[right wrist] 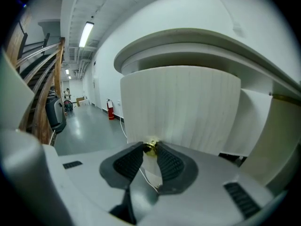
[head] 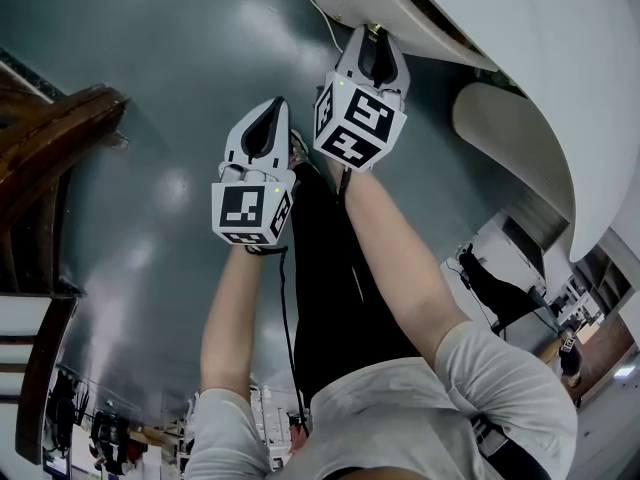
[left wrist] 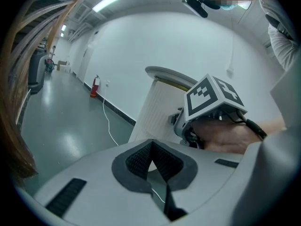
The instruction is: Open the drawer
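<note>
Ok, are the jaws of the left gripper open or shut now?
Shut: the left gripper's black ribbed pads meet at their tips, with nothing between them.

We count two grippers, left gripper point(head: 270, 108) and right gripper point(head: 373, 33); one knob point(right wrist: 150, 148), one cabinet point(right wrist: 188, 107), one extinguisher point(left wrist: 95, 86), one cable point(left wrist: 107, 119), one staircase point(head: 40, 168).

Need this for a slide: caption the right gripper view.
Right gripper gripping the small brass knob on a white ribbed drawer front, corridor and fire extinguisher beyond.

White ribbed drawer front point(right wrist: 181, 107) stands upright, bearing a small brass knob point(right wrist: 150, 148).
</note>
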The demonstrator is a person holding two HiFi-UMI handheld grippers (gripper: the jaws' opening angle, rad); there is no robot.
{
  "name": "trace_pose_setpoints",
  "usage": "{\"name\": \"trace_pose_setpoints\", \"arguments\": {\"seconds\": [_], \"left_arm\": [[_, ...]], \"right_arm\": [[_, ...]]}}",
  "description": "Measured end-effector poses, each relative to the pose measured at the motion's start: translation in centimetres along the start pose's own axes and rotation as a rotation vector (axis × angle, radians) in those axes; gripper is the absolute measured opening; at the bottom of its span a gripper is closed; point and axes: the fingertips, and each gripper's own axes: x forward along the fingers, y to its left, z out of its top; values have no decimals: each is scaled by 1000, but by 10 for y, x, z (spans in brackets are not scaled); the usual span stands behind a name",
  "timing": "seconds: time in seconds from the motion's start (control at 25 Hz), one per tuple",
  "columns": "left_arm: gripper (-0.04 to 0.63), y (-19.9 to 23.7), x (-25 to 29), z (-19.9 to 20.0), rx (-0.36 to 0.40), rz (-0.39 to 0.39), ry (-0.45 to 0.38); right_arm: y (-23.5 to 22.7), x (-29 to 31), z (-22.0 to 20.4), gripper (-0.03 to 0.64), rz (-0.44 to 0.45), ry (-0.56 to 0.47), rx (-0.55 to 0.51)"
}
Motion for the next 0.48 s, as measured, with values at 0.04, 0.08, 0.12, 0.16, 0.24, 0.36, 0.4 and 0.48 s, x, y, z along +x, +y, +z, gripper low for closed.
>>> {"name": "trace_pose_setpoints", "arguments": {"seconds": [0.04, 0.08, 0.12, 0.16, 0.24, 0.36, 0.4, 0.48], "left_arm": [[2, 3, -2, 0, -2, 7, -4], [2, 6, -5, -1, -7, 17, -9], [2, 10, -8, -1, -14, 28, -13], [2, 13, -10, -2, -21, 37, -16], [2, 14, -14, -5, -24, 46, -17], [2, 13, -17, -6, -15, 46, -19], [2, 13, -18, -6, -15, 47, -19], [2, 13, -21, -6, -21, 52, -18]], "right_arm": [[1, -1, -1, 103, 5, 2, -2], [3, -3, -2, 103, 11, 4, -5], [5, -5, -4, 101, 17, 6, -7], [7, -7, -6, 101, 22, 8, -9], [8, -12, -10, 101, 30, 13, -10], [13, -19, -15, 101, 42, 16, -14], [15, -21, -16, 101, 46, 18, -15], [17, -25, -17, 101, 52, 29, -14]]}}
